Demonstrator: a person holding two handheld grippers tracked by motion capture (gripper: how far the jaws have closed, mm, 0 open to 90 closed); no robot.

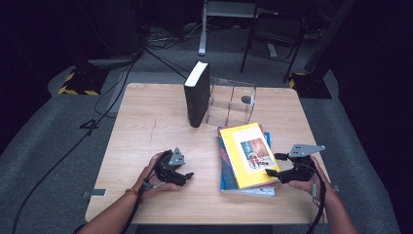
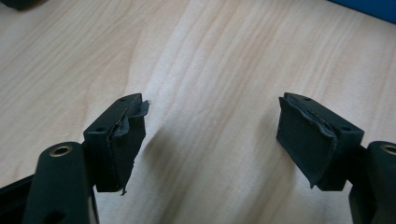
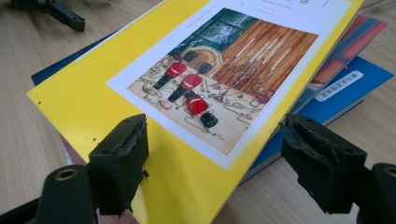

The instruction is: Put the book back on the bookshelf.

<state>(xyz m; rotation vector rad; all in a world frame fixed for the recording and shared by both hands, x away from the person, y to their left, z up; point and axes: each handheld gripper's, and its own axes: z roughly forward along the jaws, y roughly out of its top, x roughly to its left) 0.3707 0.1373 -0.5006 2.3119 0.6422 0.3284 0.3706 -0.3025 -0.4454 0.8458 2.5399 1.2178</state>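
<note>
Right gripper (image 1: 278, 164) is sitting at the near right of the table (image 1: 146, 122), held in the person's right hand (image 1: 304, 184), pointing left at the book stack. Jaws are standing wide apart, nothing clamped. In the right gripper view the right gripper (image 3: 215, 158) is straddling the near corner of the yellow book (image 3: 140, 84): one jaw is hanging over the yellow cover, the other is out past the book's edge over the blue book (image 3: 345, 88) and bare wood. Cannot tell if the jaw over the cover is touching it; pads are not pressing on anything.

Yellow book (image 1: 248, 155) is lying flat on top of the stack, right of table centre, cover picture facing up. Under it a reddish book edge is peeking out, then the blue book (image 1: 225, 178) at the bottom, all resting on the table.

Left gripper (image 1: 187, 174) is sitting low at the near left, in the left hand (image 1: 153, 178), well apart from the stack. In the left gripper view the left gripper (image 2: 210, 135) is showing its jaws spread wide over bare wood, holding nothing; pad rubber is looking frayed at the edges.

Far side: a black book (image 1: 196, 95) is standing upright, just beside a clear divider rack (image 1: 231, 103) on its right. Cables are trailing on the floor beyond.
</note>
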